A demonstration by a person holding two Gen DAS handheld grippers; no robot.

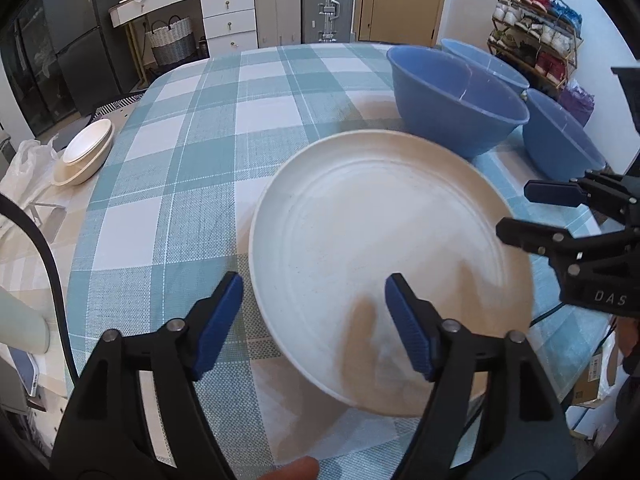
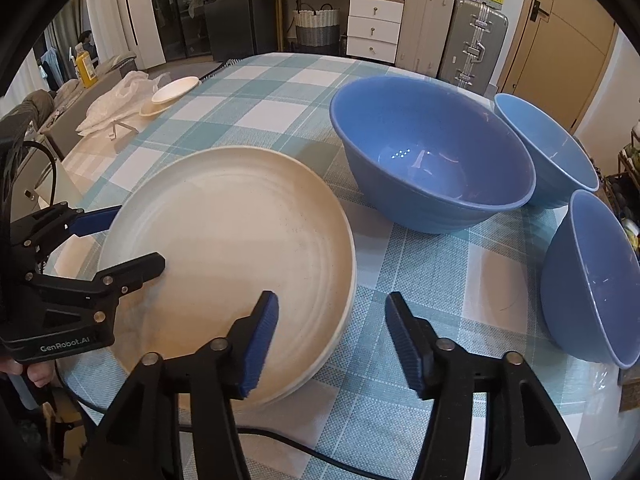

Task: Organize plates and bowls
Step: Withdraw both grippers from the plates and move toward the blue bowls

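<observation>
A large cream plate [image 1: 380,240] lies on the checked tablecloth; in the right wrist view [image 2: 232,248] it seems to sit on another plate. Three blue bowls stand beyond it: a big one [image 2: 432,160], one behind [image 2: 548,148] and one at the right [image 2: 596,280]. My left gripper [image 1: 314,324] is open, its fingers straddling the plate's near-left rim; it also shows in the right wrist view [image 2: 132,236]. My right gripper [image 2: 332,344] is open and empty over the plate's right rim; it also shows in the left wrist view [image 1: 516,208].
A small stack of cream dishes [image 1: 86,150] sits at the table's far left edge beside a white plastic bag [image 2: 116,100]. The checked table [image 1: 224,128] stretches back. Drawers, suitcases and a shoe rack stand beyond it.
</observation>
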